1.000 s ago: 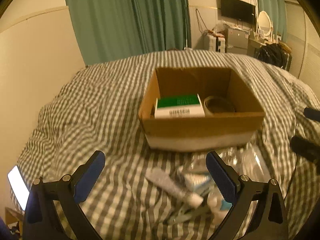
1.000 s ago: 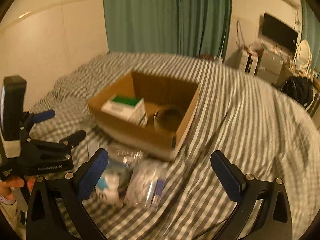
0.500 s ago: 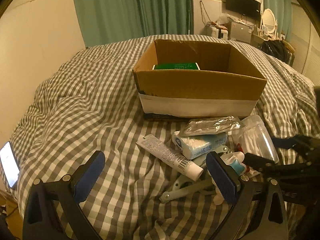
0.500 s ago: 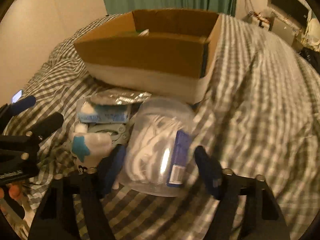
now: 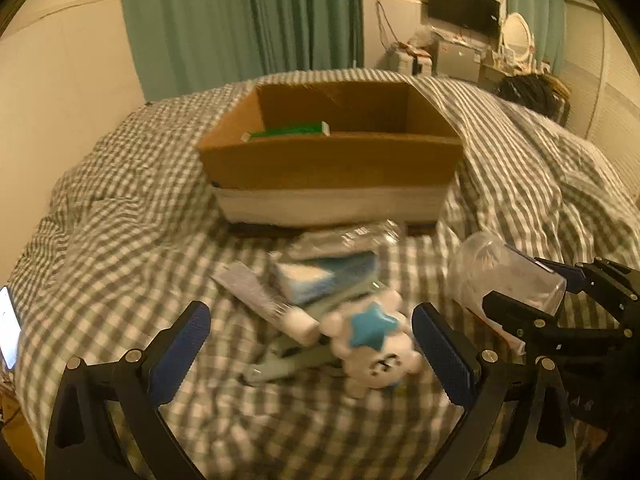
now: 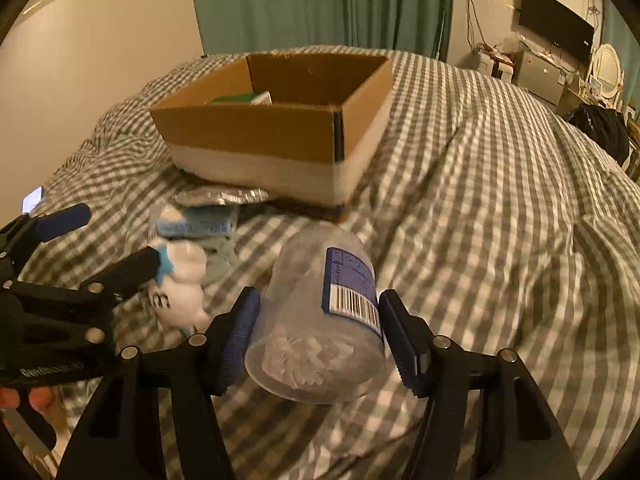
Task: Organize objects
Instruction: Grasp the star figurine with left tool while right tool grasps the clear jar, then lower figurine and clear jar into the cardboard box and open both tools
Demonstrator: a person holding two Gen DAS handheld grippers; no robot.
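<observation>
Blurring softens the pile of small items (image 5: pixel 320 280) on the checked bedspread (image 6: pixel 500 200), so labels are unreadable. Right gripper (image 6: pixel 320 336) clamps a clear plastic jar (image 6: pixel 320 320) with a blue barcode label, near the cardboard box (image 6: pixel 276 132). Left gripper (image 5: pixel 312 348) gapes wide, holding nothing, around a white toy (image 5: pixel 372 344) with 1 blue star.

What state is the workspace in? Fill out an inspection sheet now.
Surface: bed with checked duvet, rumpled.
Job's things: cardboard box open, green-topped carton inside; clear jar with barcode label.
Clutter: white toy with blue star, tube, blue-and-white pack, foil pouch, piled before the box.
Grippers: right claw shut on the jar; left claw open around the toy.
Cables: wires on the far wall.
Surroundings: green curtains, wall television, lit phone.
</observation>
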